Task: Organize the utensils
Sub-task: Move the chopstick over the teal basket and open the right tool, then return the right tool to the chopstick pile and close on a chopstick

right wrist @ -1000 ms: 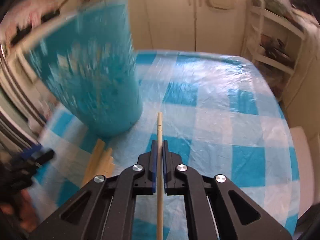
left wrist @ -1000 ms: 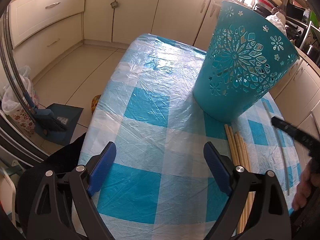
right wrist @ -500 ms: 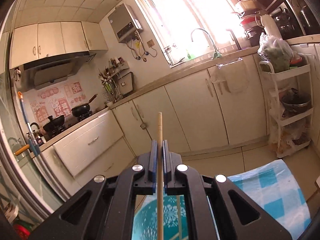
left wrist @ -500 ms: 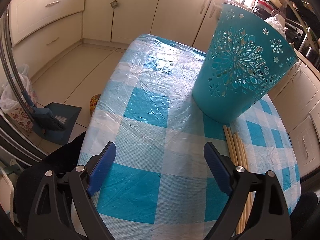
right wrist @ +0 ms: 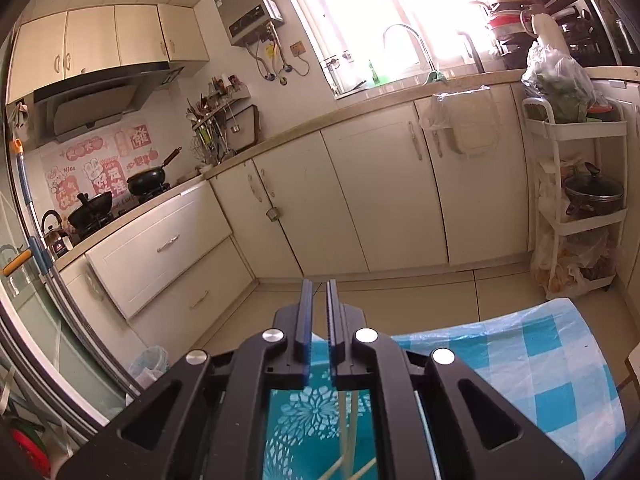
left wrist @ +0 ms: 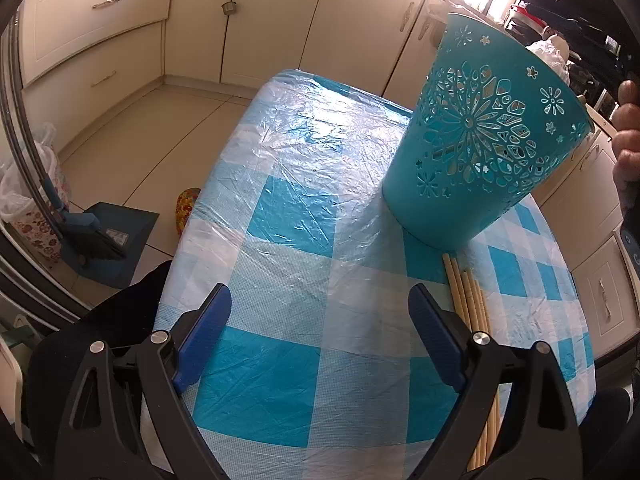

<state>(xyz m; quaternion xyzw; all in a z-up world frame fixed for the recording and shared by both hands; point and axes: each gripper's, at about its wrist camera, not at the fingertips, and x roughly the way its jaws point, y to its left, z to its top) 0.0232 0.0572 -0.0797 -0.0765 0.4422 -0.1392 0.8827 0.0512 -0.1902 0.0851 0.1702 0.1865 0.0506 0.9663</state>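
Note:
A teal cut-out basket (left wrist: 476, 156) stands on the blue checked table (left wrist: 288, 240). Several wooden chopsticks (left wrist: 472, 304) lie on the cloth just in front of it. My left gripper (left wrist: 320, 320) is wide open and empty, low over the near part of the table. My right gripper (right wrist: 319, 312) is above the basket (right wrist: 312, 412) with its jaws slightly apart and nothing between them. Chopsticks (right wrist: 347, 436) stand inside the basket below it.
Kitchen cabinets (left wrist: 280, 20) ring the floor beyond the table. A dustpan (left wrist: 108, 240) and bagged bin (left wrist: 24, 208) sit on the floor at left. A white shelf trolley (right wrist: 576, 200) stands at right. The person's hand (left wrist: 628, 148) is at the right edge.
My right gripper rose from the table to above the basket, then parted its jaws and let go of the chopstick, which now stands in the basket. The left gripper has hardly moved.

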